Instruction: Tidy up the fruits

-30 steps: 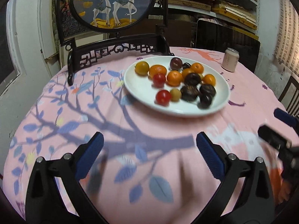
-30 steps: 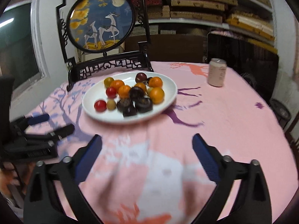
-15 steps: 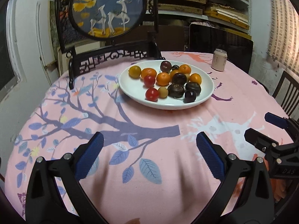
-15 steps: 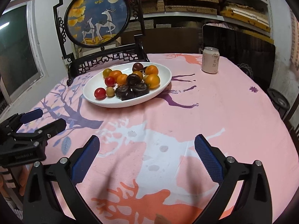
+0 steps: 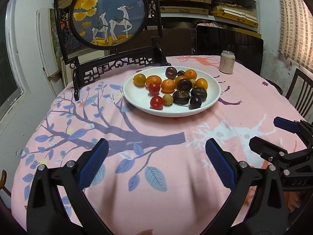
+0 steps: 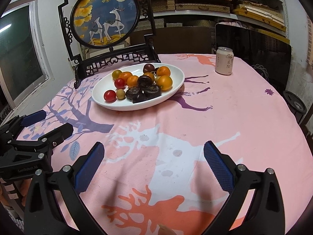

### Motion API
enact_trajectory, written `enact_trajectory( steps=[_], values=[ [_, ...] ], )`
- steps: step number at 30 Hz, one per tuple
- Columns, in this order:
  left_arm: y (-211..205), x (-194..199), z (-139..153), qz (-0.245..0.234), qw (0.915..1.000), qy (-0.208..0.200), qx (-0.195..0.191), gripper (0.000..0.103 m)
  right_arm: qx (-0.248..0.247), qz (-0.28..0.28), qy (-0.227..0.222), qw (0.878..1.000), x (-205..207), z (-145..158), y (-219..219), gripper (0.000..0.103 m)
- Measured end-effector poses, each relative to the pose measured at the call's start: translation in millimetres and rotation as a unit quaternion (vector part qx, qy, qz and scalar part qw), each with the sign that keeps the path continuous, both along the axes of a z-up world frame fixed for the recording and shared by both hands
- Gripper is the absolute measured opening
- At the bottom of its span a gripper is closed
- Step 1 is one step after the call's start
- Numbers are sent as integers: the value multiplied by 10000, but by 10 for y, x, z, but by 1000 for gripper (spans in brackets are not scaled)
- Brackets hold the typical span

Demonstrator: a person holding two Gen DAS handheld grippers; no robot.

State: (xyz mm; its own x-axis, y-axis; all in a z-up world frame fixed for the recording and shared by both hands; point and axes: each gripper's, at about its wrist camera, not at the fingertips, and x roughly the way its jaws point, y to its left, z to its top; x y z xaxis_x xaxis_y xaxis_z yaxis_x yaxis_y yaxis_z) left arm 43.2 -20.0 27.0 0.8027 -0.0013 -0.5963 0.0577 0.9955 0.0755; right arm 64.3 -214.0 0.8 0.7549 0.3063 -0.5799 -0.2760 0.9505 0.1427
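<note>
A white plate (image 5: 212, 98) (image 6: 174, 90) sits at the far middle of a round table. It holds several fruits: orange mandarins (image 5: 168, 84), red tomatoes (image 5: 156, 101) (image 6: 109, 95), dark wrinkled fruits (image 5: 181, 97) (image 6: 134, 92), a purple plum (image 5: 170, 72) and small yellow ones (image 5: 167, 99). My left gripper (image 5: 156, 164) hangs open over the near table edge, well short of the plate, with nothing between its blue pads. My right gripper (image 6: 153, 163) is likewise open and empty. Each gripper shows at the side of the other's view.
A pale drink can (image 5: 227, 64) (image 6: 224, 63) stands at the far right of the pink patterned tablecloth (image 6: 225, 113). A dark carved screen with a deer picture (image 5: 109, 13) rises behind the plate. Chairs stand around the table, and shelves fill the back wall.
Both grippers have drawn back and risen from the plate, so it looks smaller and farther. More tablecloth shows in front. Both stay open and empty.
</note>
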Motion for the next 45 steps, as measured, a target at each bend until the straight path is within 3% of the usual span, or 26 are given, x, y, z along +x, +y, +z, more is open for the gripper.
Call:
enact_trajectory(
  steps=[45],
  values=[
    [-1, -15, -6, -14, 10000, 45, 15, 101, 150, -30, 196, 9997, 34, -27, -29, 102]
  ],
)
